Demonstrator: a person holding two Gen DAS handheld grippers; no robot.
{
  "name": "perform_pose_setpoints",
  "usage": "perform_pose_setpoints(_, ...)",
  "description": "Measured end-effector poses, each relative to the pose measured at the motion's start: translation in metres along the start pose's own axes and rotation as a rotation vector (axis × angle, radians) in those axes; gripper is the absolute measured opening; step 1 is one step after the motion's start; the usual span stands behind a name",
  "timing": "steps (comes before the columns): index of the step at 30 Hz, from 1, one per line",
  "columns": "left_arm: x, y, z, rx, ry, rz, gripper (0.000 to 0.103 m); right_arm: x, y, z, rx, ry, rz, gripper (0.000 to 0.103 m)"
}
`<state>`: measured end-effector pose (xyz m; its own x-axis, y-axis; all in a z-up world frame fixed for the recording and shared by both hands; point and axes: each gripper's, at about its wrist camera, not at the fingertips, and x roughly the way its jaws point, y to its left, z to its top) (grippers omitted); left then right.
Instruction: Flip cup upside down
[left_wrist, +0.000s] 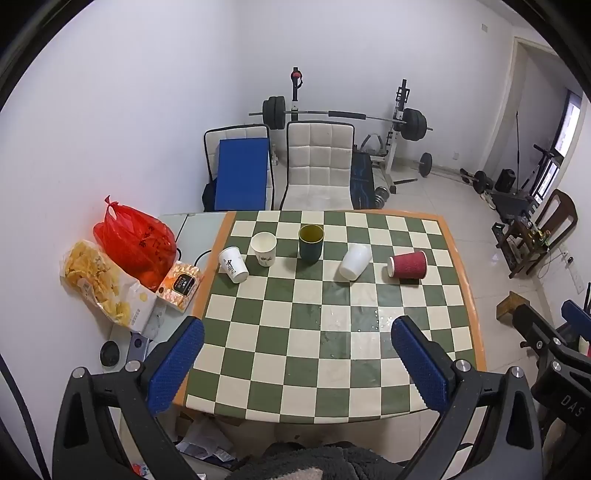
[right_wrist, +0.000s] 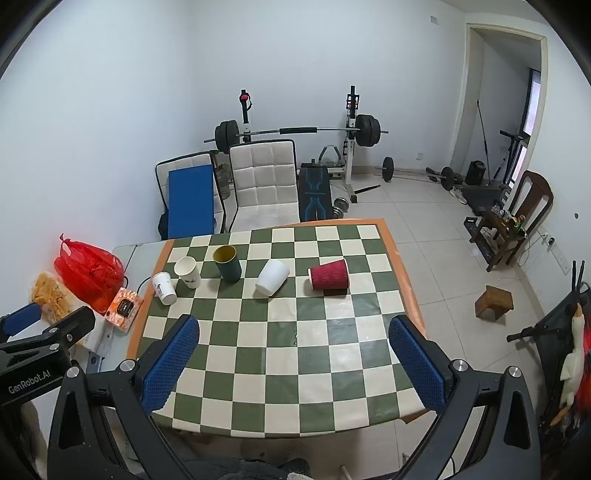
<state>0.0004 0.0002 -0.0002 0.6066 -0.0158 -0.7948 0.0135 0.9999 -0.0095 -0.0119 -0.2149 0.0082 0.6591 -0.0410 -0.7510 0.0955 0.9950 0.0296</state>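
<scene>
Several cups stand in a row across the far half of the checkered table (left_wrist: 332, 354). From the left: a white printed cup (left_wrist: 233, 264) (right_wrist: 164, 288) lying tilted, a white printed cup (left_wrist: 264, 248) (right_wrist: 187, 272) upright, a dark green cup (left_wrist: 311, 243) (right_wrist: 226, 263) upright, a plain white cup (left_wrist: 354, 261) (right_wrist: 272, 277) mouth down and tilted, and a red ribbed cup (left_wrist: 407, 264) (right_wrist: 329, 278) on its side. My left gripper (left_wrist: 297, 363) and right gripper (right_wrist: 295, 363) are both open and empty, held above the table's near edge.
A red plastic bag (left_wrist: 135, 242), a bag of chips (left_wrist: 99, 282) and an orange box (left_wrist: 180, 284) sit on a grey side table at the left. Two chairs (left_wrist: 317, 166) and a barbell rack stand behind the table. A small wooden stool (right_wrist: 494, 302) is on the floor at right.
</scene>
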Motion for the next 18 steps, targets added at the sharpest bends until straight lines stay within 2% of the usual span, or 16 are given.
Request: perform_pose_setpoints(18, 0.0024, -0.0016, -0.0015, 0.004, -0.006, 0.005, 0.103, 0.0000, 0.0004, 0.0005, -0.004, 0.002, -0.004, 0.103)
